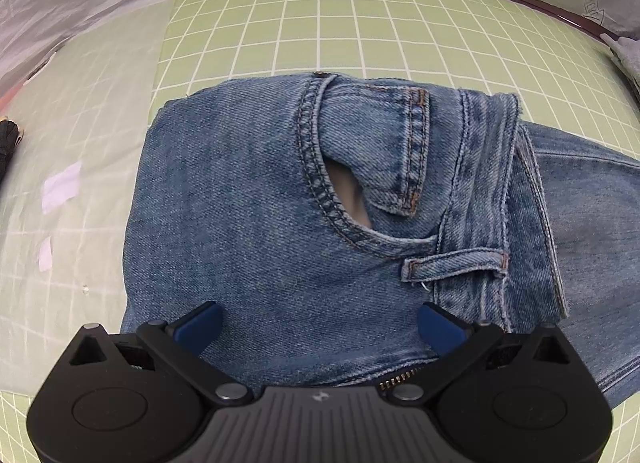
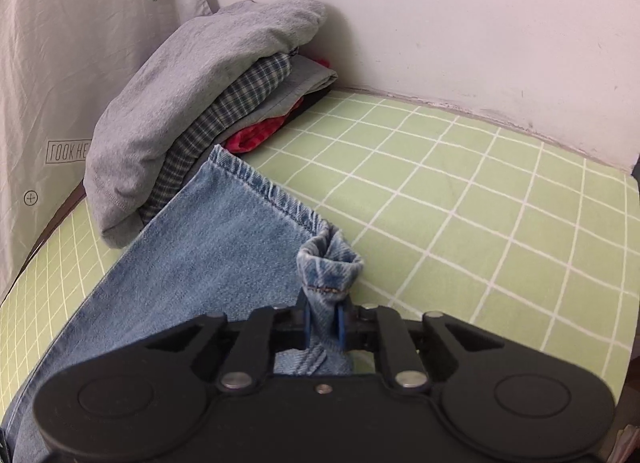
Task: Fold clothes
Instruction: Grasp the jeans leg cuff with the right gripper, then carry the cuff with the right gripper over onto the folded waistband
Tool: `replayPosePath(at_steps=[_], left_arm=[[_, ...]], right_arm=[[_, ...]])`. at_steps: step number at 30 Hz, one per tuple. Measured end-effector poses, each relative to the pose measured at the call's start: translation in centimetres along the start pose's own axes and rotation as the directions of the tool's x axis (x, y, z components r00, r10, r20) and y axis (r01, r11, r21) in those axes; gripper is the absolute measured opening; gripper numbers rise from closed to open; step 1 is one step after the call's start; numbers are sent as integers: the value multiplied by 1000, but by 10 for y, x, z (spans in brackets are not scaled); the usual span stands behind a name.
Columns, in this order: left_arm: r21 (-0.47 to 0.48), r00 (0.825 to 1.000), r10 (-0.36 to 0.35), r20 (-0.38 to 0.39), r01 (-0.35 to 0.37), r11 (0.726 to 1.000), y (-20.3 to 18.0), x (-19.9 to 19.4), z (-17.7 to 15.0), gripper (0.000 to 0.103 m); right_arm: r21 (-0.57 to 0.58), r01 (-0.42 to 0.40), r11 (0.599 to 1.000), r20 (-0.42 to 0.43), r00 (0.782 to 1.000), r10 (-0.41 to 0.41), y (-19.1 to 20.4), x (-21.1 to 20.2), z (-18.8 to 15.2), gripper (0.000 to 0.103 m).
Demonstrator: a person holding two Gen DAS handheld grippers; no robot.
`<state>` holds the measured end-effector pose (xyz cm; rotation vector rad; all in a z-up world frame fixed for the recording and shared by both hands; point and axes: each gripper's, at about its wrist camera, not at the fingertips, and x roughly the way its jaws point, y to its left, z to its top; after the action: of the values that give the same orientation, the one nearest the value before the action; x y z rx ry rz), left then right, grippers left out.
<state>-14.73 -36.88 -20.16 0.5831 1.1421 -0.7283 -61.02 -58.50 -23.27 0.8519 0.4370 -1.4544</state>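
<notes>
Two grippers on one pair of jeans. The left gripper hovers spread wide over the waistband end, gripping nothing, while the right gripper pinches the bunched hem corner — a thin bite that could slip under a hard pull. Only the right view shows the stack of folded clothes at the bed's far corner; swing wide and that leg knocks it. Only the left shows the gaping pocket on the green checked sheet.
</notes>
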Motion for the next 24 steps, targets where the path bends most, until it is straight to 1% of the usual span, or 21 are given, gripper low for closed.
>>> replayPosePath(at_steps=[2,5,8,12,15,19,22,24], left_arm=[[-2,1000,-3,9,3,1000,4,2,-3,103],[-1,1000,-5,20,5,1000,5,5,-6,103],[6,1000,-8,18,8,1000,5,6,-8,103],[20,999,-25,20,25,999,7,5,-8,103],[29,999,-36,22,35,999,11,4,-9,103],[39,999,-42,21,41,998,18,5,-4,103],[44,999,-44,8,43,998,19,7,4,103],[49,999,-46,-5,47,998,19,8,9,103]], right_arm=[[-4,-24,1000,11,1000,24,5,-6,1,11],[10,-89,996,20,996,89,15,-17,5,7],[11,-155,988,29,987,155,27,-29,4,7],[11,-239,971,35,970,239,45,-44,-1,7],[3,-283,959,26,959,283,60,-50,-9,7],[-2,-336,942,-7,942,336,84,-56,-20,7],[-19,-383,924,-31,924,382,106,-62,-28,7],[-50,-413,910,-49,911,410,125,-66,-34,7]])
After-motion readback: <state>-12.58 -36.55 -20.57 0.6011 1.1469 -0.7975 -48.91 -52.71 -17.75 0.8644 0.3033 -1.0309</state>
